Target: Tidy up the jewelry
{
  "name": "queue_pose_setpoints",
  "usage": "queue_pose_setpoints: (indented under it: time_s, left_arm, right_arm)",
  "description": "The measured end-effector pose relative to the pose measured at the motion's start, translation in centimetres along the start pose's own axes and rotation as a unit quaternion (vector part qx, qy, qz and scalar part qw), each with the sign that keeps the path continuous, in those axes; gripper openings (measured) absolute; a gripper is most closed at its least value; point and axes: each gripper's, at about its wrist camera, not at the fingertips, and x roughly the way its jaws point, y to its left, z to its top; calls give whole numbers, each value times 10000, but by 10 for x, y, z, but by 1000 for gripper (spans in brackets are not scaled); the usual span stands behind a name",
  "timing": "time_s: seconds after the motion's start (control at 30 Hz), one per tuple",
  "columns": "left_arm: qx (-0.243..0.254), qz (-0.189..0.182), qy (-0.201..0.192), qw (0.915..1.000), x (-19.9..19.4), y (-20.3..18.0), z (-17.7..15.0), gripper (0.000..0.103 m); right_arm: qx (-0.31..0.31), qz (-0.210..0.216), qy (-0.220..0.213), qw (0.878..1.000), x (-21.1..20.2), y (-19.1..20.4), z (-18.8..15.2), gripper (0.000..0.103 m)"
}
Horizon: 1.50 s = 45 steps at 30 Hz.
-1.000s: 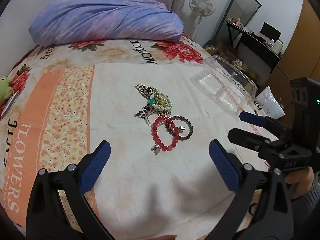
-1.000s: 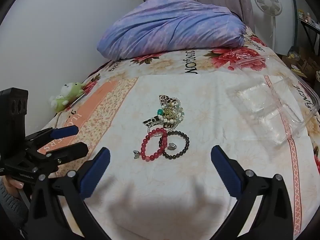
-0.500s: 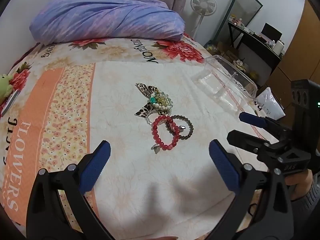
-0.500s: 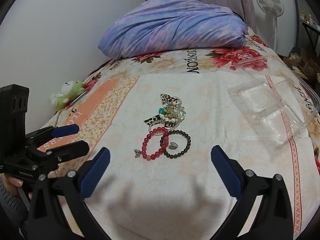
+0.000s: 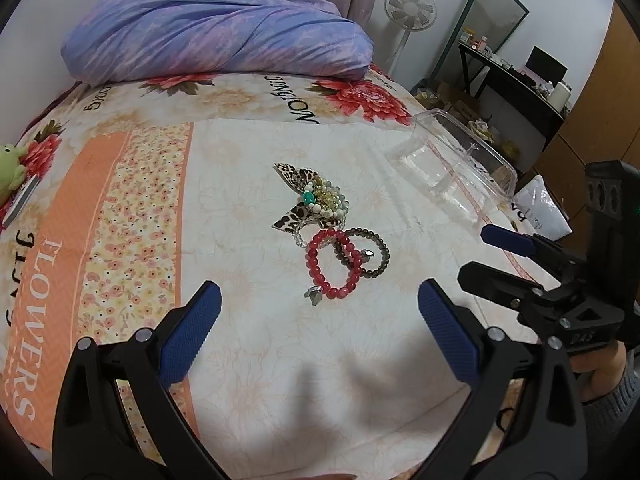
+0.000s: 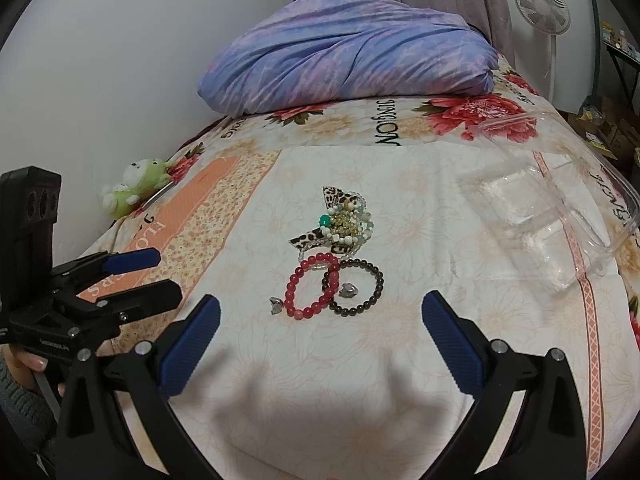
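Note:
A pile of jewelry lies mid-bed: a red bead bracelet (image 5: 329, 261) (image 6: 310, 285), a dark bead bracelet (image 5: 366, 252) (image 6: 358, 286) overlapping it, and a cluster of pale beads on a leopard-print bow (image 5: 316, 198) (image 6: 344, 222). A clear plastic compartment box (image 5: 460, 160) (image 6: 560, 216) sits to the right. My left gripper (image 5: 318, 328) is open and empty, short of the bracelets. My right gripper (image 6: 320, 332) is open and empty, also short of them. Each shows in the other's view, the right gripper (image 5: 496, 256) and the left gripper (image 6: 140, 276).
A folded purple duvet (image 5: 216, 24) lies at the head of the bed. A green plush toy (image 6: 136, 188) sits by the left wall. A fan (image 5: 408, 4), a desk (image 5: 512, 76) and a white bag (image 5: 540, 208) are off the bed's right side.
Both grippers have edged slightly nearer the jewelry pile. Nothing on the bed has moved.

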Motion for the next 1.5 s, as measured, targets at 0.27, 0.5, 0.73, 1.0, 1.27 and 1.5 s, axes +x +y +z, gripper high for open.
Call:
queue_pose_setpoints:
  time_s: [0.27,0.5,0.73,1.0,1.27,1.5]
  left_arm:
    - [12,-16,24,10000,2,0,-1,96]
    - [-14,-25,25,10000,1,2,1,96]
    - [-10,-27,33,10000,1,2,1,96]
    - [-13,-26,42,10000,1,2,1,96]
    - [-9,-33,39,10000,1,2,1,96]
    - [20,-38,32,10000,1,2,0,96]
  right_arm:
    - [-2,2,4,10000,0,0,-1,99]
    - [-1,-10,15,10000,0,0,-1,99]
    - [-9,-7,15,10000,0,-1,0,99]
    - [-7,-4,26,10000,0,0,-1,99]
    - [-4,-1,32,10000,1,0,-1,99]
    - [14,7,52,10000,2,-1,-2,99]
